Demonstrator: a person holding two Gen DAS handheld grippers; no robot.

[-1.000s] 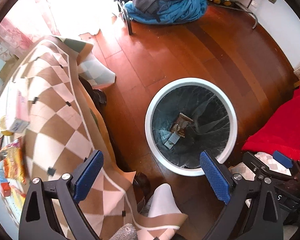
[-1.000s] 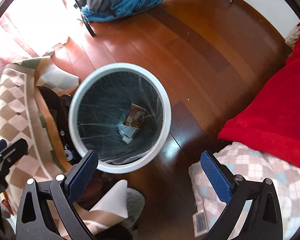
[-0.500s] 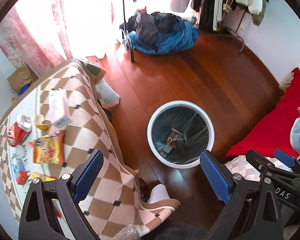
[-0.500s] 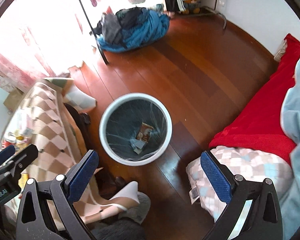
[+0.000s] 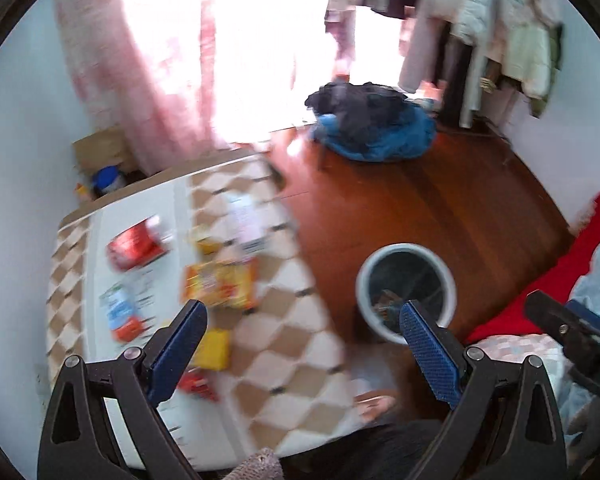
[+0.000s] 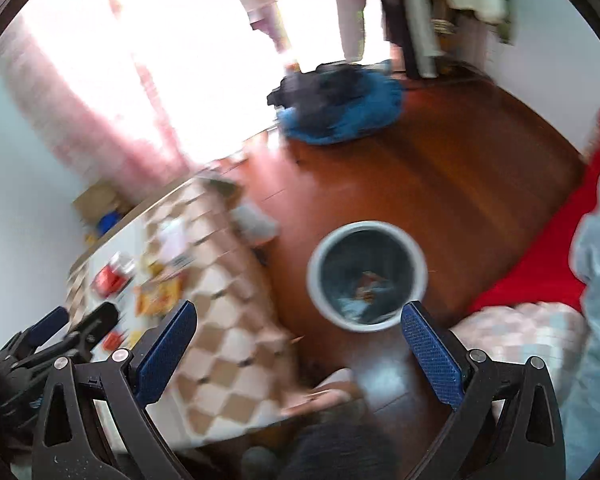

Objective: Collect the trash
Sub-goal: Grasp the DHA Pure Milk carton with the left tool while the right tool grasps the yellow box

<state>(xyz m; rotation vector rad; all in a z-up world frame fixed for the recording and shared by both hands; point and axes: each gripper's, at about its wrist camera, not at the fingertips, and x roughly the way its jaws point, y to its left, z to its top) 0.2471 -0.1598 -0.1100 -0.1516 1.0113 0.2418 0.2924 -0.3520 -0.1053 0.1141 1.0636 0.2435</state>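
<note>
Your left gripper [image 5: 302, 354], spread wide and empty, has the snack packet [image 5: 220, 283] just above its left finger, nearer than your right gripper [image 6: 298, 354], also spread empty.

We see bare wood floor [image 6: 440, 184] around the bin [image 6: 320, 280], open from above. The table [image 5: 292, 344] crowds its left, red bedding [image 6: 540, 272] its right; wrappers [image 5: 220, 284] clutter the tabletop.

Left gripper [image 5: 302, 344] fingers spread wide, empty; right gripper [image 6: 298, 344] same.
</note>
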